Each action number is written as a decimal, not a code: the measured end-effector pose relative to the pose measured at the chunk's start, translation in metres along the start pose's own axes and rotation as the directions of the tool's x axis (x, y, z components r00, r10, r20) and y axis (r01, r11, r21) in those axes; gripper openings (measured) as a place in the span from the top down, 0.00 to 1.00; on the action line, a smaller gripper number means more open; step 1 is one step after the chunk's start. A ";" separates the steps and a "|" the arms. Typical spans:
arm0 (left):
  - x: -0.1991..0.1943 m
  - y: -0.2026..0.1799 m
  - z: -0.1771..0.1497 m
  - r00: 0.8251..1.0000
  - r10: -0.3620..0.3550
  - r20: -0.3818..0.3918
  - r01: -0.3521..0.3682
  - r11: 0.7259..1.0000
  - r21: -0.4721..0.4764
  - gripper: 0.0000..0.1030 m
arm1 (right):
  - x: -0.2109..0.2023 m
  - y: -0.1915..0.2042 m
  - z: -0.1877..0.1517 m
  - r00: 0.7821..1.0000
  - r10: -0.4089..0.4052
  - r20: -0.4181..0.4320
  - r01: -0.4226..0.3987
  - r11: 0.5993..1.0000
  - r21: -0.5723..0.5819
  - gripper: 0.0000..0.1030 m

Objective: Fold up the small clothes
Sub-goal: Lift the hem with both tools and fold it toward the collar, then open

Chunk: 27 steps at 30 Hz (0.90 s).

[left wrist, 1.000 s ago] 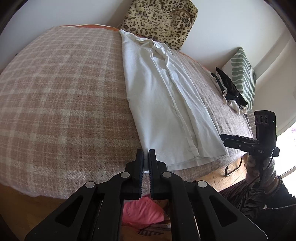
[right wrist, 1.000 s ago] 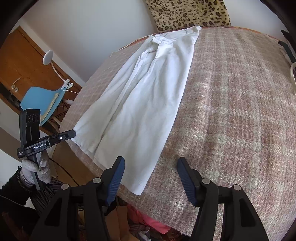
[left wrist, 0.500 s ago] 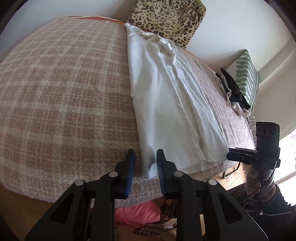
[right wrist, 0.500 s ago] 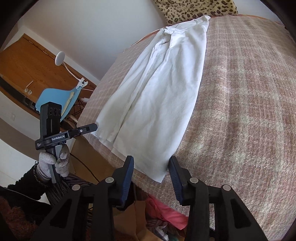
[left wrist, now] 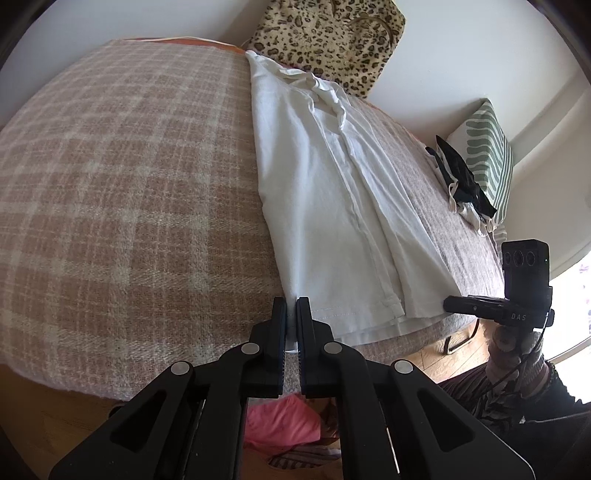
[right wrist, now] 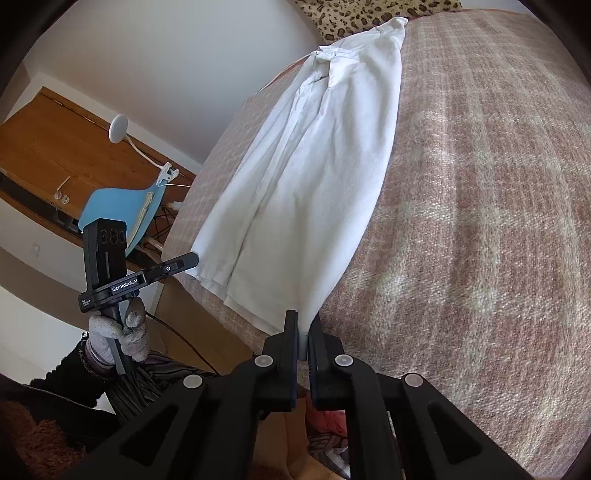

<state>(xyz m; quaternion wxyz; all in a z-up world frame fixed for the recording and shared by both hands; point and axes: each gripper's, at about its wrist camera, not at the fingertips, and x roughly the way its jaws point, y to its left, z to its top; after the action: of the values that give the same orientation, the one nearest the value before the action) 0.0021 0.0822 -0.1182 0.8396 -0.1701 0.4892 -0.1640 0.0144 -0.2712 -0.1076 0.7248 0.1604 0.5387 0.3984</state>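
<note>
The left gripper (left wrist: 291,306) pinches one bottom corner of a white shirt (left wrist: 332,192), and the right gripper (right wrist: 303,325), whose jaws have just been closing, pinches the other corner. The shirt lies lengthwise (collar at the far end) on a pink checked blanket (left wrist: 122,192) covering a bed, below a leopard-print bag (left wrist: 332,33).

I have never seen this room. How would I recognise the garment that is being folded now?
Look at the bed with the pink-and-cream checked blanket. The long white shirt lies along it, collar toward the leopard-print bag, with its near hem corners pinched by the left gripper and the right gripper. The only other garment is a small black-and-white bundle by the green striped pillow.
</note>
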 end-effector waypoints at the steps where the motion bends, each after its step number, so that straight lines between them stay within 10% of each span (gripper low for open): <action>1: -0.001 0.002 0.001 1.000 0.001 0.000 -0.001 1.000 -0.015 0.82 | -0.001 -0.003 0.001 1.000 0.000 -0.007 0.000 1.000 0.003 0.89; 4: 0.006 0.008 0.001 0.998 -0.046 -0.034 0.044 0.997 -0.068 0.70 | -0.005 -0.012 0.001 0.998 0.064 -0.013 -0.064 0.997 0.042 0.62; 6: 0.006 0.004 0.000 0.999 -0.043 -0.027 0.042 0.998 -0.042 0.73 | -0.006 -0.010 0.000 0.999 0.053 -0.008 -0.052 0.998 0.021 0.63; 11: 0.011 0.000 -0.002 0.997 -0.060 -0.054 0.059 0.998 -0.031 0.97 | 0.004 -0.003 -0.001 0.998 0.055 -0.018 -0.054 0.997 0.054 0.97; 27: -0.010 -0.019 0.049 0.987 -0.131 0.096 0.136 0.990 -0.049 0.97 | -0.023 0.007 0.045 0.981 0.123 0.152 -0.133 0.989 0.060 0.99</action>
<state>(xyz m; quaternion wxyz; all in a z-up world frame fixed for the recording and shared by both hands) 0.0385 0.0762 -0.0792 0.8434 -0.2328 0.4417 -0.1982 0.0502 -0.2748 -0.0711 0.7294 0.2491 0.4859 0.4122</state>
